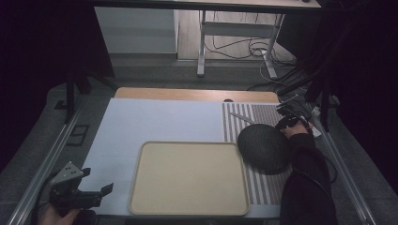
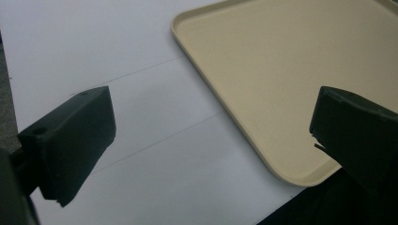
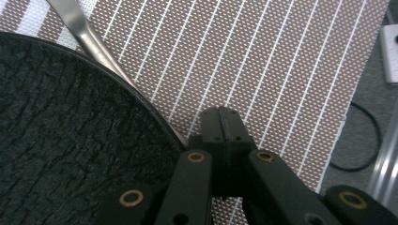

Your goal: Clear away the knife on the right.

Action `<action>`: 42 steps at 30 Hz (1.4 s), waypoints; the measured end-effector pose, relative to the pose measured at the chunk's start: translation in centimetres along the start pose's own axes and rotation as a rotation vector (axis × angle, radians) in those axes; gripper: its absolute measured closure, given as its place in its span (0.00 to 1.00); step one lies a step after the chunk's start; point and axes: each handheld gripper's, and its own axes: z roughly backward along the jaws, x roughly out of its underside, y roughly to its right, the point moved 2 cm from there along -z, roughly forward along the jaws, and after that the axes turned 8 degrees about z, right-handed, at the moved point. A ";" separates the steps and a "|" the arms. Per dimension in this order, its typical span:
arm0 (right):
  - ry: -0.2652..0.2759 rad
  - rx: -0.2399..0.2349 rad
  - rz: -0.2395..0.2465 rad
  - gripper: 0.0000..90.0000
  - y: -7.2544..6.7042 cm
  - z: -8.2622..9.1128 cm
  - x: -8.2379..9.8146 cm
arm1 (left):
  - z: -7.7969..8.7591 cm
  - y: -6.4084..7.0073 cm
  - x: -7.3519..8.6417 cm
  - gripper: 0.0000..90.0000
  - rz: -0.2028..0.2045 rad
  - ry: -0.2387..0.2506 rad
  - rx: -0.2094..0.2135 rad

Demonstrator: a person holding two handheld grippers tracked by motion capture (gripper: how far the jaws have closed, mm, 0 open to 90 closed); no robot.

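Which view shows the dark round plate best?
The high view: the plate shows whole there, lying on the striped mat right of the beige tray, with the right gripper at its far edge. The right gripper view gives a close look at part of its rough surface and rim, with the shut jaws beside it.

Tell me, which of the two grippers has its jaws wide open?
The left gripper, near the beige tray: its jaws stand far apart. The right gripper, beside the dark plate, is shut.
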 end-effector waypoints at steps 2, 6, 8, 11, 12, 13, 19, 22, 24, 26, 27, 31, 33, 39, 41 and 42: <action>0.001 -0.021 -0.015 1.00 0.2 0.1 0.1 | 0.0 0.0 0.0 0.01 0.003 0.000 0.000; 0.080 -0.010 -0.044 0.88 0.6 0.8 -0.4 | 0.0 -0.1 0.0 0.01 0.007 0.000 0.001; 0.107 -0.003 -0.048 0.76 0.4 1.1 -1.0 | 0.0 -0.1 0.0 0.01 0.008 0.000 0.000; 0.155 -0.040 -0.080 0.45 -0.5 1.3 -2.5 | 0.0 -0.1 0.0 0.01 0.008 0.001 0.000; 0.155 -0.040 -0.080 0.45 -0.5 1.3 -2.5 | 0.0 -0.1 0.0 0.01 0.008 0.001 -0.001; 0.151 -0.039 -0.085 0.38 -0.8 1.2 -2.9 | 0.0 -0.1 0.0 0.01 0.008 0.001 -0.001; 0.106 -0.022 -0.054 0.01 -3.0 -0.4 -5.0 | 0.0 -0.1 0.0 0.01 0.010 0.000 0.001; 0.080 -0.019 -0.028 0.00 -4.2 -1.2 -6.1 | 0.0 -0.1 0.0 0.01 0.010 -0.001 0.001; 0.057 -0.018 -0.005 0.00 -4.9 -1.8 -6.6 | 0.0 -0.1 0.0 0.01 0.009 0.000 0.001; 0.043 -0.016 0.015 0.00 -5.4 -2.3 -7.0 | 0.0 -0.1 0.0 0.01 0.009 0.000 0.001; 0.031 -0.008 0.026 0.00 -5.6 -2.6 -7.1 | 0.0 -0.1 0.0 0.01 0.009 -0.001 0.001; -0.002 0.016 0.046 0.04 -5.8 -3.5 -7.3 | 0.0 -0.1 0.0 0.01 0.007 -0.001 0.000; 0.000 0.018 0.040 0.08 -5.6 -3.7 -7.4 | 0.0 -0.1 0.0 0.01 0.007 -0.002 0.000; 0.025 -0.018 0.015 0.29 -4.2 -3.0 -6.5 | 0.0 -0.1 0.0 0.01 0.007 -0.001 0.000; 0.024 -0.019 0.018 0.45 -3.4 -2.5 -5.9 | 0.0 -0.1 0.0 0.01 0.005 -0.001 -0.002; 0.024 -0.019 0.018 0.45 -3.4 -2.5 -5.9 | 0.0 -0.1 0.0 0.01 0.004 -0.002 -0.004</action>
